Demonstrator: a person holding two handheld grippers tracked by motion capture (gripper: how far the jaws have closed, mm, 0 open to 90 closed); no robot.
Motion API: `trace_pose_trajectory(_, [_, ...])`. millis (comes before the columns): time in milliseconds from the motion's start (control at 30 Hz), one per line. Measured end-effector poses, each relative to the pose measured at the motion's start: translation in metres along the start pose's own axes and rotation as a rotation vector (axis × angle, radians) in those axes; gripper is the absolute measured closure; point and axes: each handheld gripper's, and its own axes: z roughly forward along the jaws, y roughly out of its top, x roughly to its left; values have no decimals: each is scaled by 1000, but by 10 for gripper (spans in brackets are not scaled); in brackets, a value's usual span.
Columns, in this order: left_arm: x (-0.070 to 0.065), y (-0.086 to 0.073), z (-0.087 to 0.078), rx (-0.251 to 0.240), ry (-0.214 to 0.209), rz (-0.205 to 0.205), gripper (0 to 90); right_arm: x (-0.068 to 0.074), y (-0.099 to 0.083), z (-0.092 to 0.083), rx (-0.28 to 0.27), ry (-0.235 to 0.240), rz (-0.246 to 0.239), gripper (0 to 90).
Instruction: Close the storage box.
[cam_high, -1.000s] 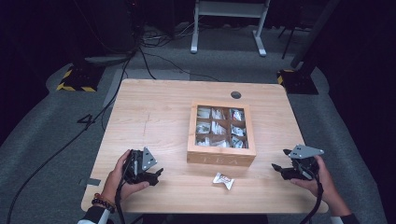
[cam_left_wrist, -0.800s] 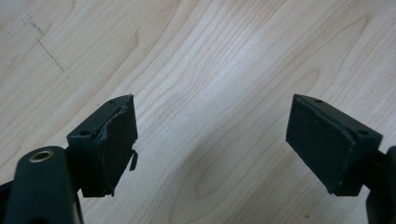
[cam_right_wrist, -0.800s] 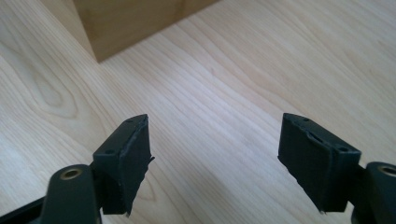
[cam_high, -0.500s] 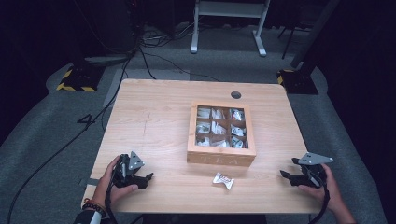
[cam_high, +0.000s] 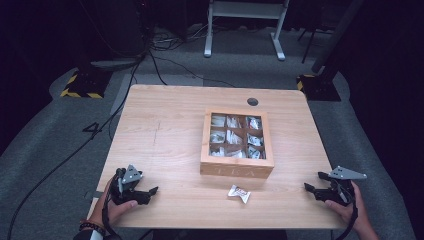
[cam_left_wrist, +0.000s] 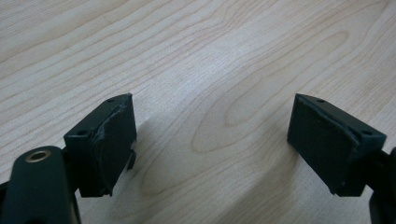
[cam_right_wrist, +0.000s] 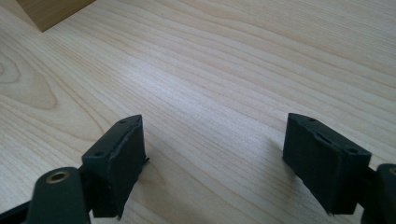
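High view: both grippers, left (cam_high: 150, 192) and right (cam_high: 311, 186), have dropped back to the desk's (cam_high: 165, 130) near corners, jaws wide and empty, right just opening; packet (cam_high: 239, 193) lies untouched.

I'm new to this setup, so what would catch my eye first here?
The wooden box right of the table's middle, its nine compartments holding pale packets under a clear lid. One wrapped packet lies loose on the table just before it. At the near corners, the left gripper and right gripper stand open, holding nothing.

Grey carpet (cam_high: 60, 150), floor cables (cam_high: 165, 55), dark room
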Motion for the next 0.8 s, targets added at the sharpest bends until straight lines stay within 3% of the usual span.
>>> trace_pose_trajectory(800, [0, 0, 0, -1, 3, 3, 159, 0, 0, 1, 0, -14, 10, 208])
